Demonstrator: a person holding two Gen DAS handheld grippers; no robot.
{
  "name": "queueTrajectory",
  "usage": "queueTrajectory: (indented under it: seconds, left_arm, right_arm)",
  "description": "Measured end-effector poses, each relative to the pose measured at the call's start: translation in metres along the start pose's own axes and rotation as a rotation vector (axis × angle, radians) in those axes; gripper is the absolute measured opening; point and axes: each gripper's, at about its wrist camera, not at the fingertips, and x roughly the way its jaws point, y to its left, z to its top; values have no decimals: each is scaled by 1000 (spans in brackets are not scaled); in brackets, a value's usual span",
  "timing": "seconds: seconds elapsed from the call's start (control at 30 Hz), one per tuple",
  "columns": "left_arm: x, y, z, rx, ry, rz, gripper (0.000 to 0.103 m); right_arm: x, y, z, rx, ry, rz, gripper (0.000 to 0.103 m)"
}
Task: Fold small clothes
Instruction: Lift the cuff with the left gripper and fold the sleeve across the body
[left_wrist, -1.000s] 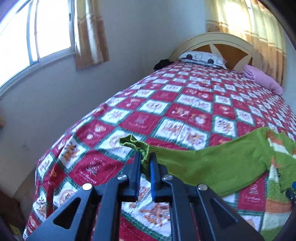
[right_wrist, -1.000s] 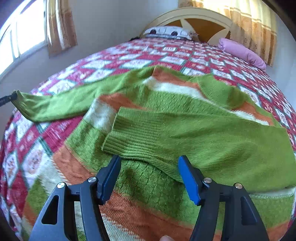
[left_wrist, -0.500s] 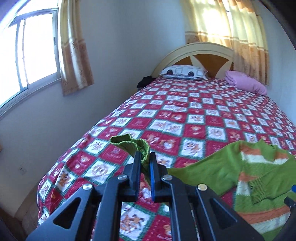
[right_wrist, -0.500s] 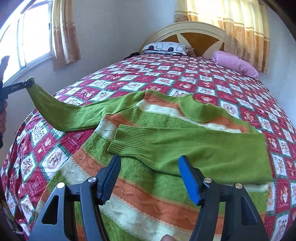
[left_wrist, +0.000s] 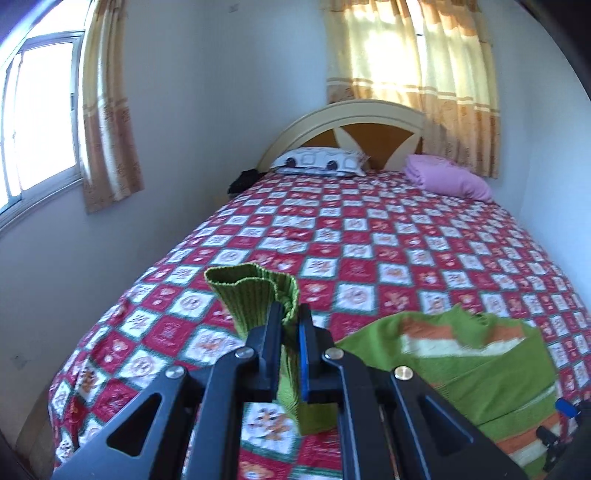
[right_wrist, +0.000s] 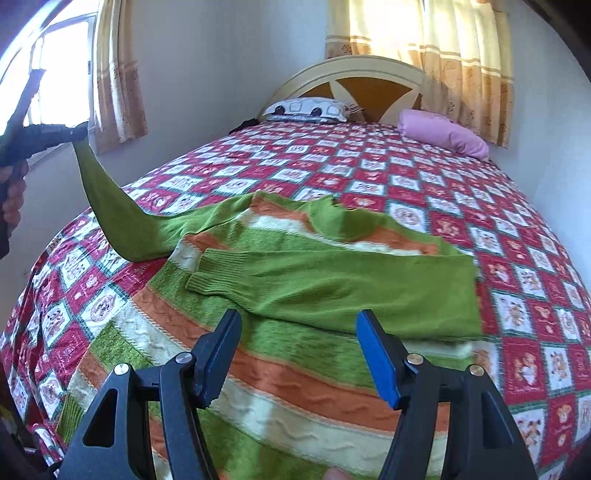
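The sweater (right_wrist: 303, 332) lies flat on the bed (right_wrist: 424, 173), front up, with green, orange and cream stripes. Its one sleeve (right_wrist: 332, 291) is folded across the body, cuff pointing toward the window side.

Left tongs (left_wrist: 290, 325): closed narrow on the other sleeve's cuff (left_wrist: 255, 291). The ribbed cuff stands above the fingertips, and the sleeve hangs down between the fingers. In the right wrist view this sleeve (right_wrist: 110, 210) rises from the sweater's shoulder to the left tongs (right_wrist: 79, 133), lifted clear of the bed.

Right tongs (right_wrist: 299, 343): spread wide, holding nothing, positioned above the sweater's lower body, just short of the folded sleeve.

At the head of the bed, a patterned pillow (left_wrist: 319, 164) lies against the headboard (left_wrist: 354, 122), with a pink pillow (left_wrist: 447, 179) beside it. Curtains (left_wrist: 413, 74) hang behind the headboard.
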Motion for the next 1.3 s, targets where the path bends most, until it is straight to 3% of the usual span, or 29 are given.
queueTrajectory:
  seconds: [0.23,0.5,0.63,0.8,0.9,0.93,1.03,1.1,1.17,1.23,1.3]
  left_arm:
    - [-7,-50,20,38,-34,-70,9]
    - [-16,-137,32,121,-74,-184,9]
    - [-3,-189,18,167,-40,-241,9]
    - [20,-266,-28,265,7,-287,9]
    - [37,-307,-57,324,54,-296,23]
    - [41,-317,-64,346,75,-293,38]
    - [45,-325,-84,384,121,-301,52]
    - [37,-312,-91,414,104,-322,53]
    - [29,-290,-93,434,71,-302,64]
    - [25,-259,-94,425,30,-261,79]
    - [23,-220,-99,416,-3,-193,83]
  right_arm:
    - [-8,-14,-15,12,6,-5,65]
    - [-11,-33,-31,41,18,-12,65]
    - [-9,-43,-40,59,28,-21,65]
    - [1,-52,-56,87,50,-25,65]
    - [8,-55,-66,100,73,-19,66]
    - [10,-56,-69,99,82,-21,65]
    - [11,-59,-77,93,96,-31,66]
    - [10,-64,-81,110,98,-23,66]
    - [6,-69,-81,136,84,-10,66]
    - [2,-74,-79,163,67,-4,66]
    - [0,-81,-71,195,51,9,66]
